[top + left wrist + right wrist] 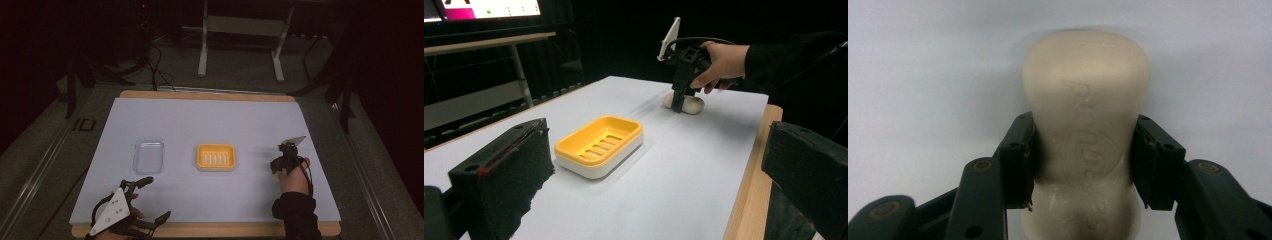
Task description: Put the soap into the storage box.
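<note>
A cream soap bar (1085, 85) with embossed lettering lies flat on the white mat. My right gripper (1084, 150) is shut on it, one jaw pressed to each side of its narrow waist. In the high view that gripper (277, 166) points down at the mat's right side, held by a hand in a black sleeve. The left gripper view shows the soap bar (695, 105) under it. A yellow soap dish (215, 157) with a slotted floor sits mid-mat, empty. My left gripper (157, 198) is open with nothing in it at the near left edge.
A clear plastic tray (148, 155) lies left of the soap dish. The white mat (210, 120) covers a wooden table whose edge (200, 230) shows at the front. A metal stand (202, 45) is on the floor beyond the table.
</note>
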A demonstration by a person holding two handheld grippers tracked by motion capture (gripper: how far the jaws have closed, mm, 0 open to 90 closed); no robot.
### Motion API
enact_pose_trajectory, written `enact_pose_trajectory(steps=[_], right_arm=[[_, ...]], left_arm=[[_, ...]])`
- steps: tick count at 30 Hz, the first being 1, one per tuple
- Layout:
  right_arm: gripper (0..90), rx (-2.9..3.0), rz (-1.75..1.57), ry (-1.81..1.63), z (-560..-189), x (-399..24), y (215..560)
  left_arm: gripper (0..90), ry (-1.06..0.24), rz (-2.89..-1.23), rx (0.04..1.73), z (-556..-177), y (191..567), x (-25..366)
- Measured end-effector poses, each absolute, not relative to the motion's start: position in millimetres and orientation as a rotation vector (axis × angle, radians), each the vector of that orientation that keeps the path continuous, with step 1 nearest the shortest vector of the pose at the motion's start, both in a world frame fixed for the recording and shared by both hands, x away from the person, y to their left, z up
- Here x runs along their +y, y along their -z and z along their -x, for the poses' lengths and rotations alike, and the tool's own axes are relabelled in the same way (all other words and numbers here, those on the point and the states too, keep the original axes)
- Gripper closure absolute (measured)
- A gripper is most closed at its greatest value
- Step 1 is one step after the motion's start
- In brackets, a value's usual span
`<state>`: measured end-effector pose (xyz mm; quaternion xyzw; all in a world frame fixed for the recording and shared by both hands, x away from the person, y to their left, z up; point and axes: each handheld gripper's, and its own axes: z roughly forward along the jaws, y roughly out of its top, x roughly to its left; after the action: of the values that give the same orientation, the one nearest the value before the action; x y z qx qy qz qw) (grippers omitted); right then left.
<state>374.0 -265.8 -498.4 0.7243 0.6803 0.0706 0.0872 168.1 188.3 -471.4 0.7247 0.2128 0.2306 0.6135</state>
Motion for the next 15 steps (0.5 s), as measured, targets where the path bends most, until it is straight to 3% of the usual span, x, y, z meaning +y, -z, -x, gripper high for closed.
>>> enact_pose_trajectory(steps=[15], right_arm=[[49.8,2.285,-1.932,-0.269,-386,-279,492]], left_arm=[[0.1,-0.524,-1.682,0.487,-169,472,187]])
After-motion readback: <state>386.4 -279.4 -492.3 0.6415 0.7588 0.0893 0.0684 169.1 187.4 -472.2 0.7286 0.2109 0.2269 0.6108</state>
